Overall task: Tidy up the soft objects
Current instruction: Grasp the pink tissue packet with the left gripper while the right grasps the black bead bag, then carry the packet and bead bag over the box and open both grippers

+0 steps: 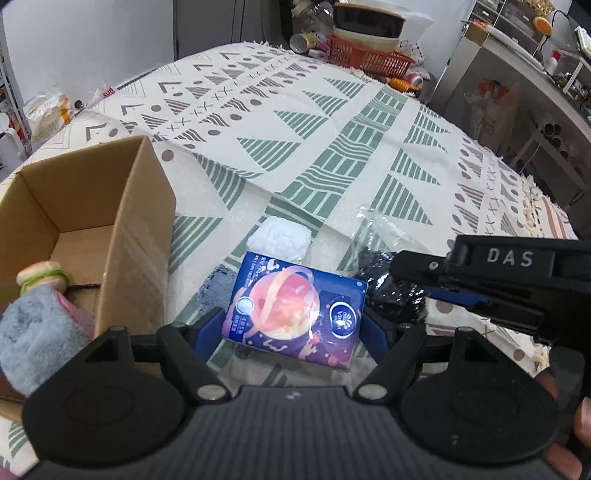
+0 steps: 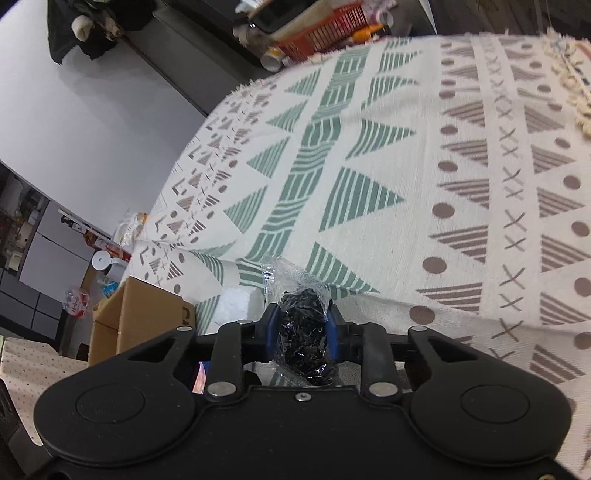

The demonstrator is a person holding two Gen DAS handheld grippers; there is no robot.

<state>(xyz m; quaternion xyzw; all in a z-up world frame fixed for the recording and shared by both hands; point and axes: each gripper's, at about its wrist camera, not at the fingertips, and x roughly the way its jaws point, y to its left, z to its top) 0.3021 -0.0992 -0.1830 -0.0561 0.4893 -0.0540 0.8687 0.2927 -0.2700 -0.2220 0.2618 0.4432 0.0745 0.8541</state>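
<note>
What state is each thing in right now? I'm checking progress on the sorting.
Left gripper: shut on the tissue pack.
Tissue pack: sealed, held between the blue pads.
Right gripper: shut on the clear bag.
Clear bag: crumpled, dark contents inside, pinched.
Cardboard box: open, upright on the cloth.
Grey towel: bunched inside the box.
White wad: loose on the cloth.

Orange basket [image 1: 369, 55] w/ bowls [image 1: 367, 24] at far edge of patterned tablecloth [image 1: 332, 122].
</note>
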